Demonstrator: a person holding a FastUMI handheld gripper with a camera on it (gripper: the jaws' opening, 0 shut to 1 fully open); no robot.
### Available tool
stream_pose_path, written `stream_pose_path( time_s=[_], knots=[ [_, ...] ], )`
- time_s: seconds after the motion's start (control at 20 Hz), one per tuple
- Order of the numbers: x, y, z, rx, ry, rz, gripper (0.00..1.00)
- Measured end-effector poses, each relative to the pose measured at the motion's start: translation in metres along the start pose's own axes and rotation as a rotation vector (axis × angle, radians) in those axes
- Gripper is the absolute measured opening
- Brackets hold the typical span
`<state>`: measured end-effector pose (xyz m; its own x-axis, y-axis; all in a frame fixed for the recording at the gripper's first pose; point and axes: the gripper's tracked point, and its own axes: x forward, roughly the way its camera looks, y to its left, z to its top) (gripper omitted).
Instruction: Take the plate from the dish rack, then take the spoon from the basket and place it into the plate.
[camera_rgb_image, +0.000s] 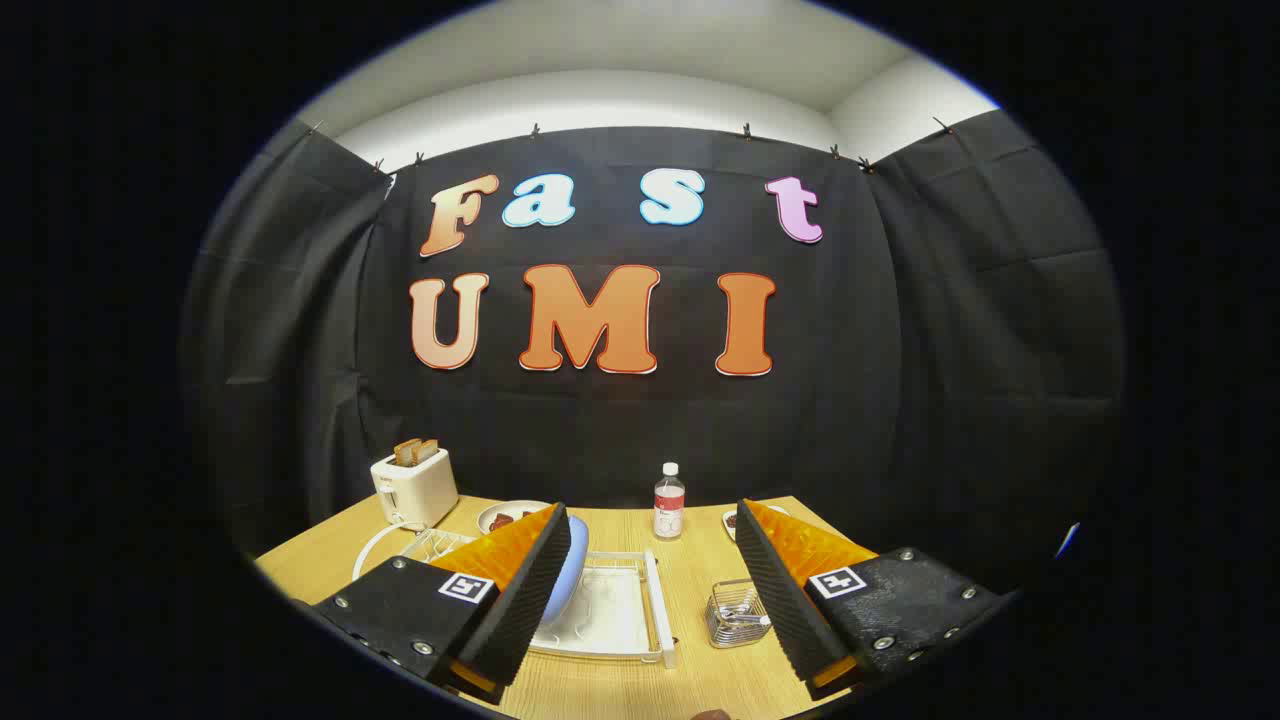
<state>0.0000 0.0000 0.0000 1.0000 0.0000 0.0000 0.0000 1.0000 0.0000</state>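
Note:
A pale blue plate (567, 580) stands on edge in the white dish rack (620, 615) on the wooden table, just behind my left finger, which hides part of it. A small wire basket (735, 612) with a spoon lying in it sits to the right of the rack, close to the inner side of my right finger. My gripper (650, 525) is open, its fingers spread wide above the near part of the table with nothing between them.
A white toaster (415, 485) with bread slices stands at the far left. A small plate with food (510, 517) lies beside it. A clear bottle (669, 503) stands at the far middle, and another small dish (735, 520) shows past my right finger.

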Motion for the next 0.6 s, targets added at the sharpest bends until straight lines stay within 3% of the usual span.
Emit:
stream_pose_path(
  time_s=[0.6],
  knots=[
    [0.0069,0.0091,-0.0025,-0.014,0.002,0.027,0.99]
  ],
)
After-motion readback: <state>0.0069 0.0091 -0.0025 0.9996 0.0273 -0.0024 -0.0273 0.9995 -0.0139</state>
